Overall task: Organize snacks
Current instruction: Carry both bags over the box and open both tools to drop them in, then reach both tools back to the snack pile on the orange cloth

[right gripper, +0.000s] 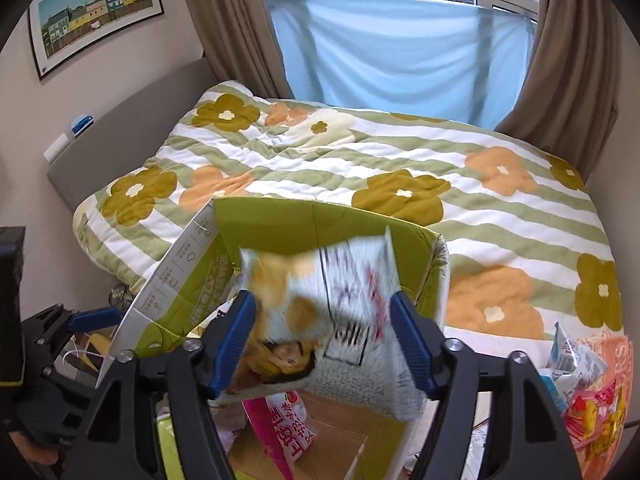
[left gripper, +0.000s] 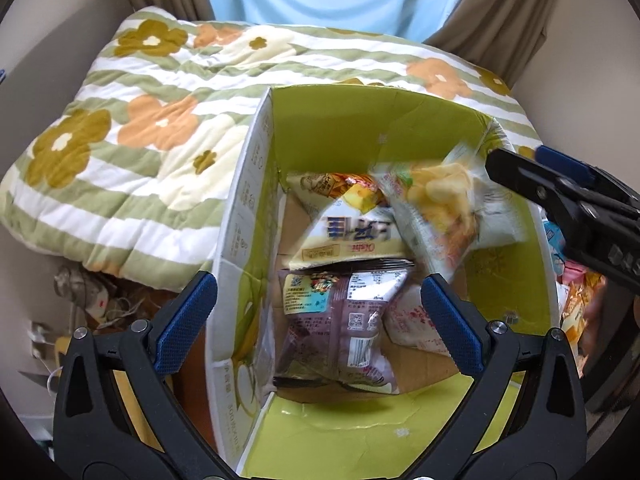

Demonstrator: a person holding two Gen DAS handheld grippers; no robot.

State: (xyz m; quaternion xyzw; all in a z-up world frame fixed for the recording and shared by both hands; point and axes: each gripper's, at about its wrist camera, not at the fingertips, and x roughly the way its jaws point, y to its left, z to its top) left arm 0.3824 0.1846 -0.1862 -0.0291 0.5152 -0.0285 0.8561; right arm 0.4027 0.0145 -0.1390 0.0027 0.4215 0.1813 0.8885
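The right tool (right gripper: 322, 344) stands with its jaws parted around a blurred chip bag (right gripper: 320, 300) that sits loosely between the pads above the green cardboard box (right gripper: 180, 280). The left tool (left gripper: 316, 324) gapes wide and empty over the box, where a purple packet (left gripper: 340, 320) and other snacks lie. Behind is a flowered quilt (right gripper: 400, 160) on the bed.

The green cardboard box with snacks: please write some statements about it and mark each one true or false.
1. The green cardboard box stands open. True.
2. It is empty. False: a purple snack packet and others lie inside.
3. A blurred white-and-yellow chip bag is between the right tool pads. True.
4. The left tool grips a packet. False: it is open, holding nothing.
5. The box stands beside a plain grey quilt. False: the flowered striped quilt.
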